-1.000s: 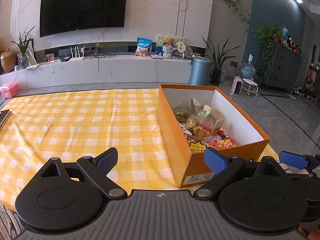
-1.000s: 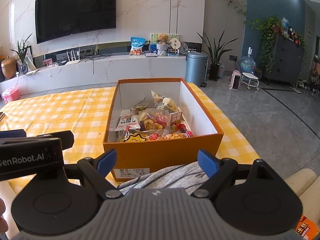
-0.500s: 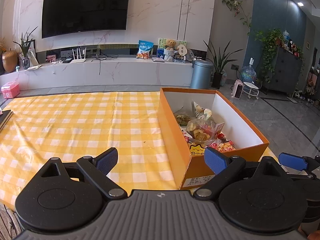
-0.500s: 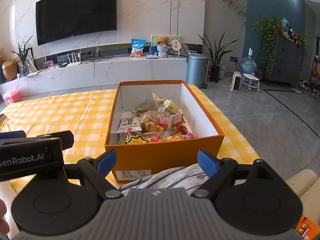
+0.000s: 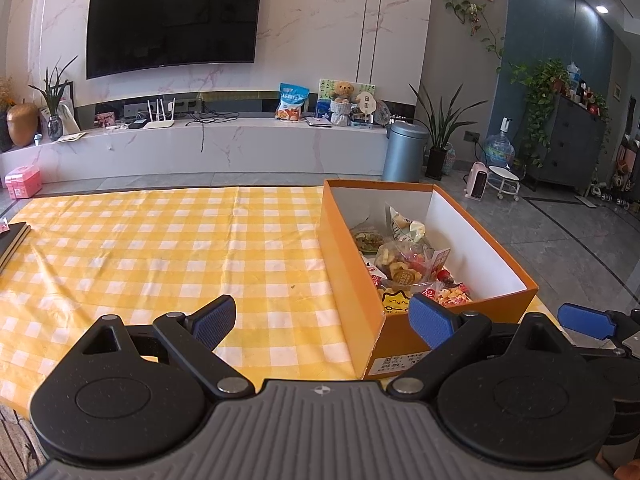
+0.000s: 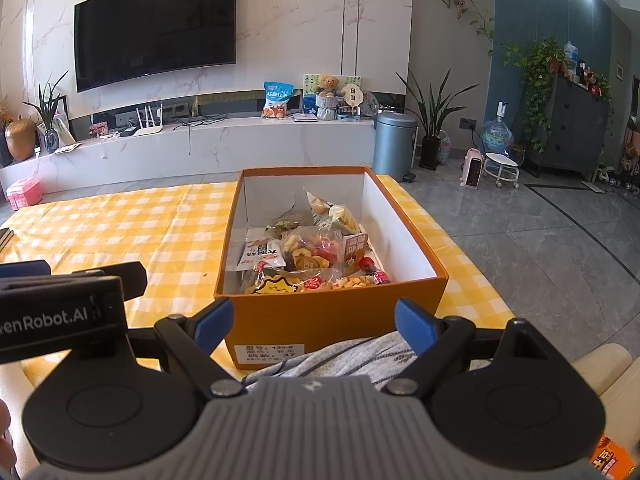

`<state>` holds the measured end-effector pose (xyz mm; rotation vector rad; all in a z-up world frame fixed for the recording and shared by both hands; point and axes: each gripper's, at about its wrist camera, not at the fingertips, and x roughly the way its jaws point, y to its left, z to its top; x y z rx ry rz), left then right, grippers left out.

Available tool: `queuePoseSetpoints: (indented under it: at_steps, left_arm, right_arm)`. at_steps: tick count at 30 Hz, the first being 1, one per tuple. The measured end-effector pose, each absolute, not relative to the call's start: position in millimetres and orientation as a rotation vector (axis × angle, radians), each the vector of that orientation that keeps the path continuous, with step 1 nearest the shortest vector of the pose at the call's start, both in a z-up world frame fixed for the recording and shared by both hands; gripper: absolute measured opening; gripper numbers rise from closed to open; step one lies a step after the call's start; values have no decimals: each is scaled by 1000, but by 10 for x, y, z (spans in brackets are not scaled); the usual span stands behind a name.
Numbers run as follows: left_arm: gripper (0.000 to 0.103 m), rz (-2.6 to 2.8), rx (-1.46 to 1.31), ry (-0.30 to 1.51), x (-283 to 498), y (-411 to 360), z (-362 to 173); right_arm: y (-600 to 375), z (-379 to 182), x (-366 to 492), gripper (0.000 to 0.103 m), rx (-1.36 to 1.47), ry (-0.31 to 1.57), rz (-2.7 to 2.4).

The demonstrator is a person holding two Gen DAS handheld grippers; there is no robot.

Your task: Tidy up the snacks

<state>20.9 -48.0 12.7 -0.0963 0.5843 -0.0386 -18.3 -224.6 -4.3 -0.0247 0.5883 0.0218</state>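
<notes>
An open orange box [image 6: 332, 322] with white inner walls stands on the yellow checked tablecloth [image 6: 160, 232]. Several snack packets [image 6: 312, 256] lie inside it. In the left wrist view the box [image 5: 360, 280] is to the right, with the snacks [image 5: 404, 264] in it. My left gripper [image 5: 322, 320] is open and empty, held back over the table's near edge, left of the box. My right gripper [image 6: 314, 322] is open and empty, just in front of the box's near wall. The left gripper's body [image 6: 60, 312] shows at the left of the right wrist view.
A dark book [image 5: 10, 240] lies at the table's left edge. An orange snack packet [image 6: 610, 456] shows at the bottom right. Striped grey cloth [image 6: 340, 360] lies under my right gripper. A TV wall, a marble shelf, a bin [image 6: 394, 146] and plants stand beyond the table.
Both grippers have drawn back and tilted up slightly, so the box sits a little lower and farther in both views. Both stay open and empty.
</notes>
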Motion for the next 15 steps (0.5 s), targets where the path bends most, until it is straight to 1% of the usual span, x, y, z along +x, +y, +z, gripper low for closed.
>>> queuePoseSetpoints:
  at_steps: [15]
  left_arm:
    - [103,-39,-97,586,210,-468,129]
  right_arm:
    - [-2246,-33,-199,86,-27,589,20]
